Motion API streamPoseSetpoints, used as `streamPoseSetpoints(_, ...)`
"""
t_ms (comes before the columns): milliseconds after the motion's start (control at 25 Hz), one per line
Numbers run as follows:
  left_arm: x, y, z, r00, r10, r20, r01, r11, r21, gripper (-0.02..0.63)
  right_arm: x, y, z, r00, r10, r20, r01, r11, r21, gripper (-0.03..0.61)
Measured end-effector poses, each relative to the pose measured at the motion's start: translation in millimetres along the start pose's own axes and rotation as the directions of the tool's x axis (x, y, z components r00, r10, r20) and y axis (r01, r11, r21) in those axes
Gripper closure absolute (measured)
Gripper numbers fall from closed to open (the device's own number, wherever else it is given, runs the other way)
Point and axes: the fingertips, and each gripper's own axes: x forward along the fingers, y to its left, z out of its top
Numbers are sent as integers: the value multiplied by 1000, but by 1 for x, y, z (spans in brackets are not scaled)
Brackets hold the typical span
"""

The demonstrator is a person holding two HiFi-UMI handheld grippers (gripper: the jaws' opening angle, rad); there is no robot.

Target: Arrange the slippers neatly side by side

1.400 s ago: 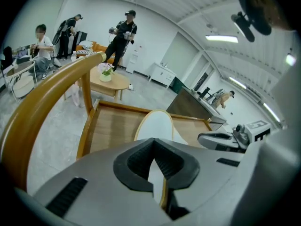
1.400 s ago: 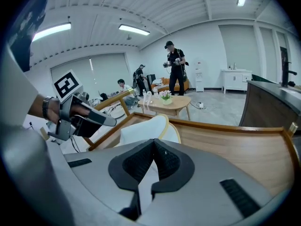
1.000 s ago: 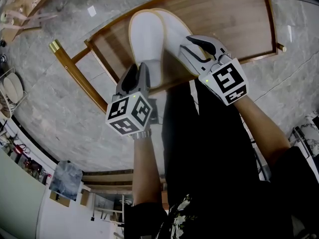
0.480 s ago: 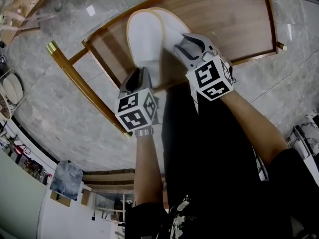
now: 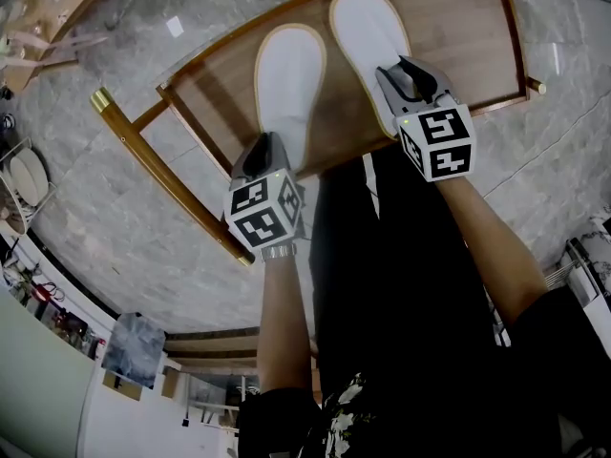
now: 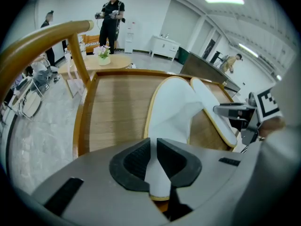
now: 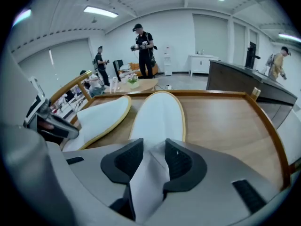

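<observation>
Two white slippers lie on the wooden counter [image 5: 458, 41], side by side, with a strip of bare wood between them. The right slipper [image 5: 368, 36] lies a little farther from the person than the left slipper [image 5: 288, 79]. The jaws of the left tool [image 6: 154, 146] have just been closing, and they pinch the heel of the left slipper, nearly together. The jaws of the right tool [image 7: 153, 147] have just been opening. They stand wide, and the heel of the right slipper fills the gap and touches both pads.
</observation>
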Motion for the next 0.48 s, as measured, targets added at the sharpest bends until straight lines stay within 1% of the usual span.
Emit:
streamPoseSetpoints(80, 0, 0, 0, 1000, 24, 4, -24, 999, 27, 572, -1, -4, 0, 1000, 7, -1, -7, 1000, 18, 443)
streamPoseSetpoints(200, 0, 0, 0, 999, 37, 8, -38, 999, 26, 574, 0, -2, 1, 1000, 21, -3, -21, 1000, 7, 443)
streamPoseSetpoints(240, 1, 0, 0, 999, 39, 2, -39, 999, 38, 575, 0, -3, 1, 1000, 22, -2, -22, 1000, 8, 443)
streamPoseSetpoints(400, 2, -3, -1, 996, 66, -55, -57, 988, 146, 578, 0, -2, 0, 1000, 16, -4, -16, 1000, 0, 443)
streamPoseSetpoints(480, 3, -4, -1, 994, 77, -83, -62, 984, 169, 578, 0, -2, 0, 1000, 12, -5, -12, 1000, -1, 443)
